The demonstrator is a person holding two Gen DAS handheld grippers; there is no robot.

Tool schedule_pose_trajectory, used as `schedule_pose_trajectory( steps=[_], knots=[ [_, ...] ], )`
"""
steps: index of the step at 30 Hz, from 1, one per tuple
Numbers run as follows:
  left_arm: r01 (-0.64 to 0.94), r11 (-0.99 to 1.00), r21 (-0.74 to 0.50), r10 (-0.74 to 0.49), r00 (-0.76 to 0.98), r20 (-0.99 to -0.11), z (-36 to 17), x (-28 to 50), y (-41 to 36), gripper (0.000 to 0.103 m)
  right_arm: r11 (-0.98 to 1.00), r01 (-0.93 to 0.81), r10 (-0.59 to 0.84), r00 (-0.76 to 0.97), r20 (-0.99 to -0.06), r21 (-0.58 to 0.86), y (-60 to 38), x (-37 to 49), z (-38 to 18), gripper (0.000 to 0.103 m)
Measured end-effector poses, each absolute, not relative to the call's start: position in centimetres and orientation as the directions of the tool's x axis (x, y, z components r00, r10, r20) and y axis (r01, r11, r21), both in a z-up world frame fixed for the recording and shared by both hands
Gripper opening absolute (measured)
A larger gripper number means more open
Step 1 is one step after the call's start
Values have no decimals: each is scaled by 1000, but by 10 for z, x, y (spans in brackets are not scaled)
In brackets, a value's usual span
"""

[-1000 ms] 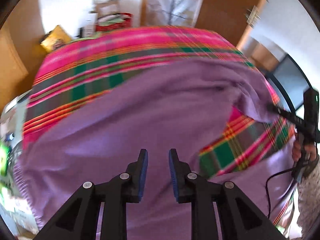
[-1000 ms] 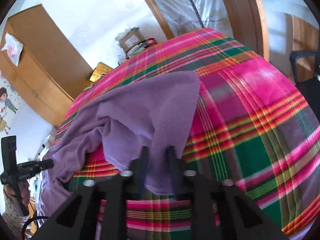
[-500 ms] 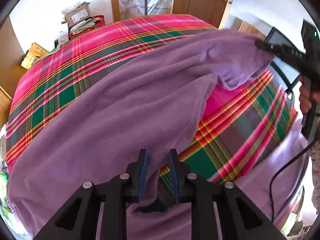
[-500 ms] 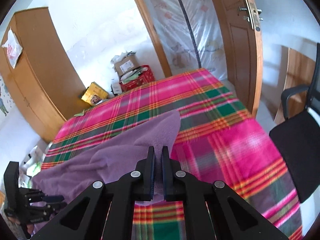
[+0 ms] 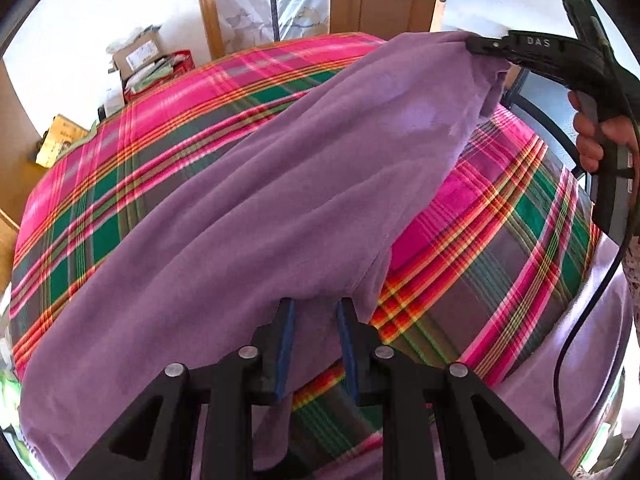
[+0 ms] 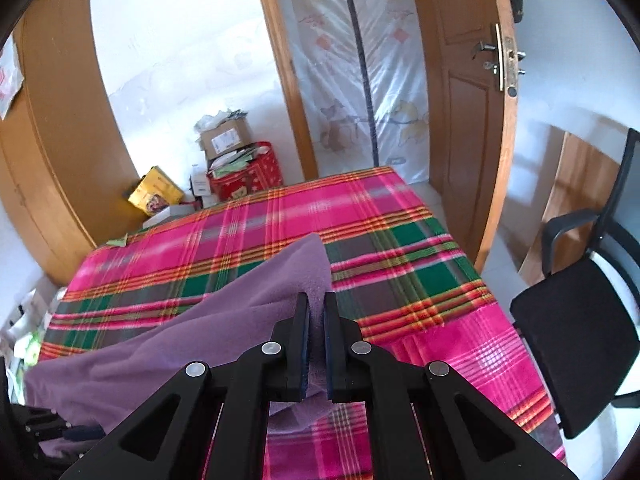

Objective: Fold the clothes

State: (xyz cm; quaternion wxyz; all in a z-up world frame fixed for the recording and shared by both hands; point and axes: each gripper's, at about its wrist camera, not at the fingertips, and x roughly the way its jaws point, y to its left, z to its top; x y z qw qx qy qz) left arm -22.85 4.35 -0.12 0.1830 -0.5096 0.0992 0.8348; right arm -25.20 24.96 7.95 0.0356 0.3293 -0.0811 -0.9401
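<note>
Purple cloth [image 5: 280,200] hangs pinched in the right gripper [image 6: 316,344] jaws, its edge between the closing left gripper [image 5: 314,344] jaws.

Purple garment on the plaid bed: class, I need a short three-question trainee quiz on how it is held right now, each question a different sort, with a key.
1. True or false: the right gripper is shut on the purple garment.
2. What covers the bed? A) plaid blanket B) white sheet C) bare mattress
3. Fill in: the cloth edge between the left gripper pads hangs ____ the blanket.

Key: 1 true; 2 A; 3 above. The left jaws have just been closing, with garment cloth between them.
</note>
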Motion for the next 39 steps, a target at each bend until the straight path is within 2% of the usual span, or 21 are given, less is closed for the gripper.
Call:
schedule_pose_trajectory(
  steps=[2, 9, 16, 23, 32, 36, 39],
  knots=[
    [-408, -911, -55, 234, -403, -885, 0, -231, 42, 6, -988, 12, -105, -781, -616, 152, 247, -254, 78, 6],
    [-417, -896, -154, 319, -364, -875, 2, -226, 29, 2, -987, 28, -119, -784, -609, 158, 241, -252, 76, 6],
    [-357, -901, -246, 370, -340, -865, 1, -231, 14, 2, -920, 334, -391, -754, -528, 205, 199, -207, 95, 6],
    [-296, -909, -292, 383, -321, -866, 1, -230, 5, 3, -763, 600, -620, -573, -536, 242, 137, -159, 89, 6],
    [-235, -920, -314, 379, -326, -866, 7, -224, -4, 3, -690, 656, -669, -415, -617, 306, 108, -141, 50, 6],
    [-216, -917, -335, 390, -315, -865, 7, -221, -8, 4, -663, 662, -680, -335, -652, 350, 104, -141, 36, 10],
    [-204, -913, -353, 402, -305, -863, 2, -230, -11, 4, -669, 658, -684, -362, -634, 346, 120, -137, 42, 13]
  ],
)
